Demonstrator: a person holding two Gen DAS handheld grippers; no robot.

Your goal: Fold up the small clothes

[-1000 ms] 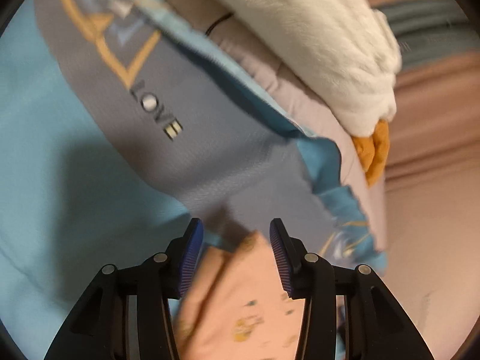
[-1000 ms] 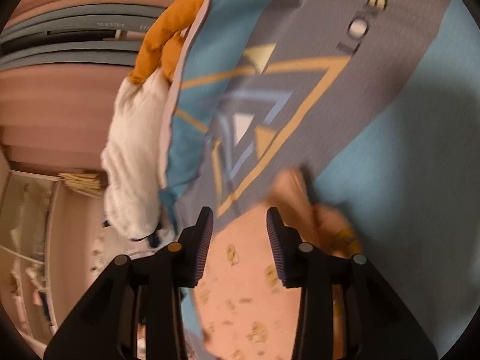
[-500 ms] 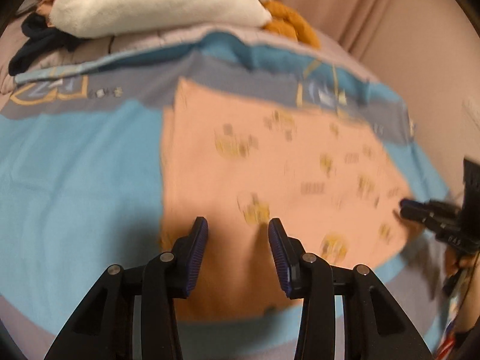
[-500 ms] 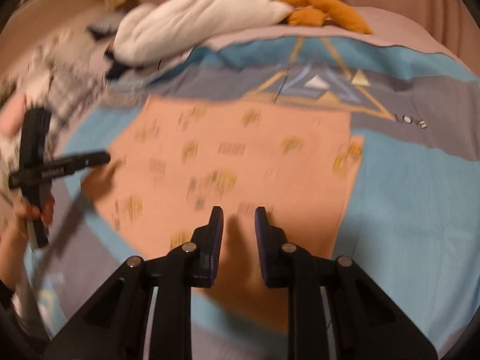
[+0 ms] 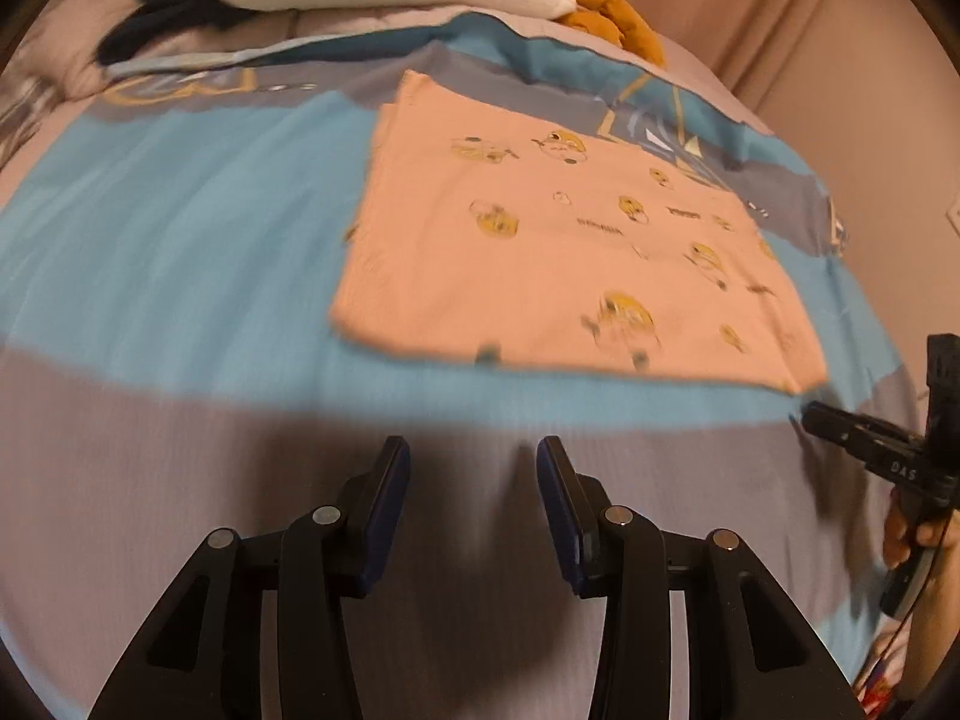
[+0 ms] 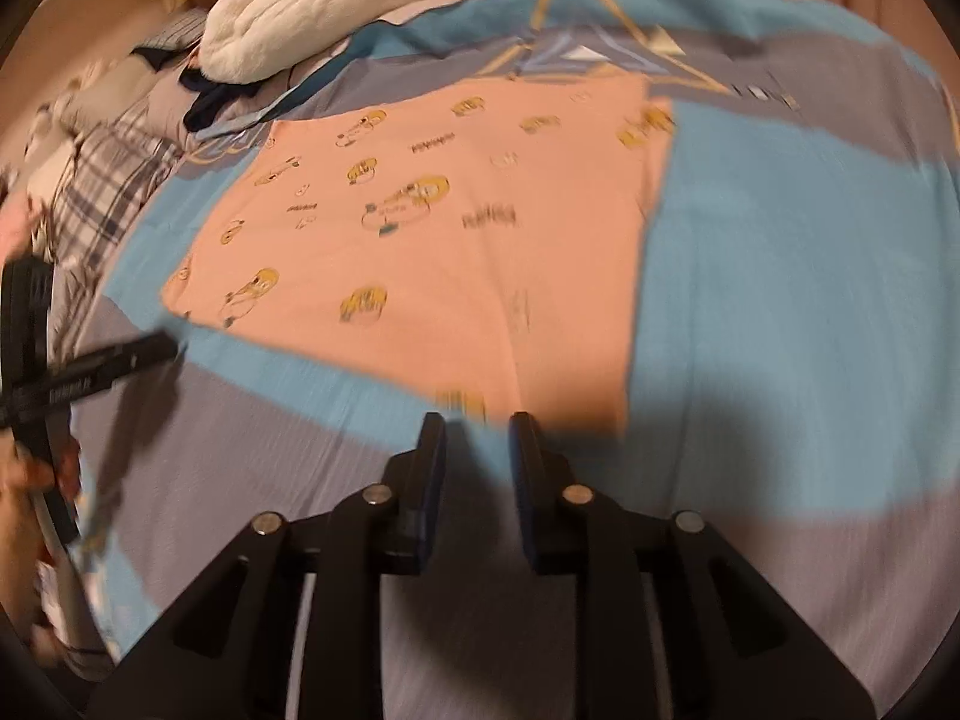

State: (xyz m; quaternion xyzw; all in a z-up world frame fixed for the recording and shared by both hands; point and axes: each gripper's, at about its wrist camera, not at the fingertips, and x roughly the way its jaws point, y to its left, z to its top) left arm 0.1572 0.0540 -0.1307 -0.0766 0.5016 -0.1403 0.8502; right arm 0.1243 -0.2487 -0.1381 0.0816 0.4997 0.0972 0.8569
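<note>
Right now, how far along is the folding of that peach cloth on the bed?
Done: the peach garment lies spread flat on the blue and grey bedcover. In hand: nothing; the left gripper and right gripper are both open and empty, off its near edge. Left: every fold, since no edge looks turned over yet.

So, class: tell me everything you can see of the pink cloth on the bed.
The pink cloth is a soft, thin-looking peach-pink fabric printed with small yellow cartoon figures and dark lettering. It lies spread flat, roughly rectangular, on the blue and grey bedspread. Its left edge seems layered, as if doubled. Neither the left gripper nor the right gripper touches it; both are open, short of its near edge.
</note>
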